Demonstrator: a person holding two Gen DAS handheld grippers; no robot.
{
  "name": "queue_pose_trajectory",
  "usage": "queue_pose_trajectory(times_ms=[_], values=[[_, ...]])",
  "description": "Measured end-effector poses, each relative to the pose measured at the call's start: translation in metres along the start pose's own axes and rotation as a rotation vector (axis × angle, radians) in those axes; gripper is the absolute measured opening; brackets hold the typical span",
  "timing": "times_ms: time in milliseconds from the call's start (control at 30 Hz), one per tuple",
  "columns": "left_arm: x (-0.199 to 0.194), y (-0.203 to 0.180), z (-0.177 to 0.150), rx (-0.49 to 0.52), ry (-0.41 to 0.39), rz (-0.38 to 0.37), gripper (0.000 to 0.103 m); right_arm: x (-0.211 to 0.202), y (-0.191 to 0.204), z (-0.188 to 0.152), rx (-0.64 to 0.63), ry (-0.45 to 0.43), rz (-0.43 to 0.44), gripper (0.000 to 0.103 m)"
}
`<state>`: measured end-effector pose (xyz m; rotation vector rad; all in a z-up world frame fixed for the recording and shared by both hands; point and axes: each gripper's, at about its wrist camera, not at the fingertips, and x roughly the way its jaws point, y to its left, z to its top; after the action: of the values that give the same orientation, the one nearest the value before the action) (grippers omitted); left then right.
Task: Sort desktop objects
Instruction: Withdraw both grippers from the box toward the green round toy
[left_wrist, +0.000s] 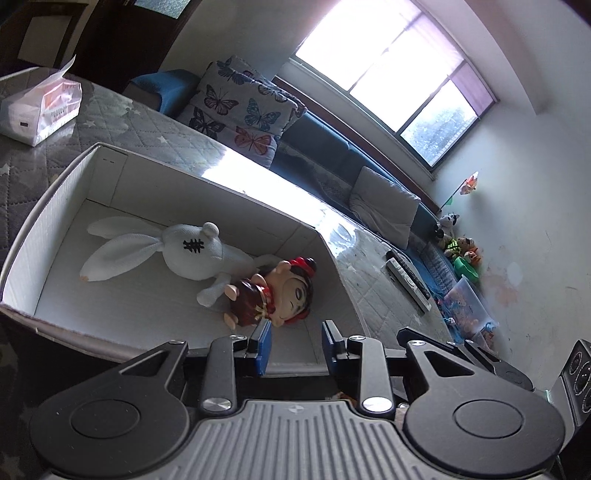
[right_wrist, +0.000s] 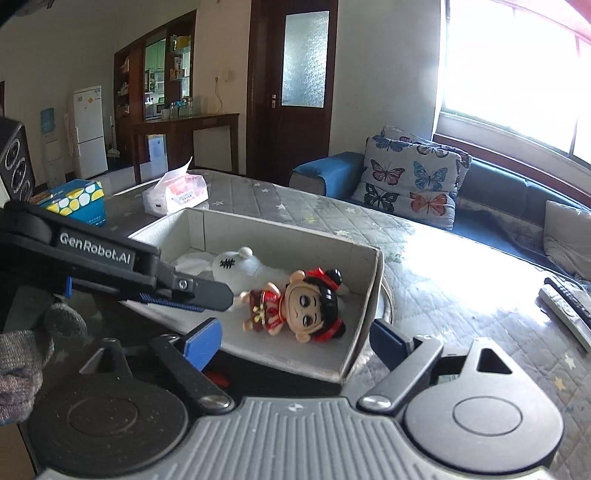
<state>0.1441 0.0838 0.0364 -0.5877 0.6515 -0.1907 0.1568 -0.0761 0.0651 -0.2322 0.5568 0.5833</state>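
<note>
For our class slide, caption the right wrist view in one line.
Doll and white rabbit lie in the box; open right gripper sits at its near edge.

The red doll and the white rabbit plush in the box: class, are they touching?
Touching. In the left wrist view the red doll lies against the white rabbit plush's body and leg, with no gap between them.

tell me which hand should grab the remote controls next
Probably right: the right fingers stand wide open and empty, and the remote controls lie on their side of the cardboard box. The left fingers hang over the box's other side.
</note>
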Motion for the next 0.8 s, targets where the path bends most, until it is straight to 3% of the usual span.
queue_pose_trajectory(times_ms=[167,800], values=[[-0.01,-0.01,-0.011,0.032,-0.011,0.002,0.033,-0.017,0.001,-0.016,0.009,-0.005,-0.03,0.099],[-0.015,-0.033,-0.053,0.146,0.031,0.051,0.033,-0.063,0.007,-0.062,0.09,-0.052,-0.083,0.103]])
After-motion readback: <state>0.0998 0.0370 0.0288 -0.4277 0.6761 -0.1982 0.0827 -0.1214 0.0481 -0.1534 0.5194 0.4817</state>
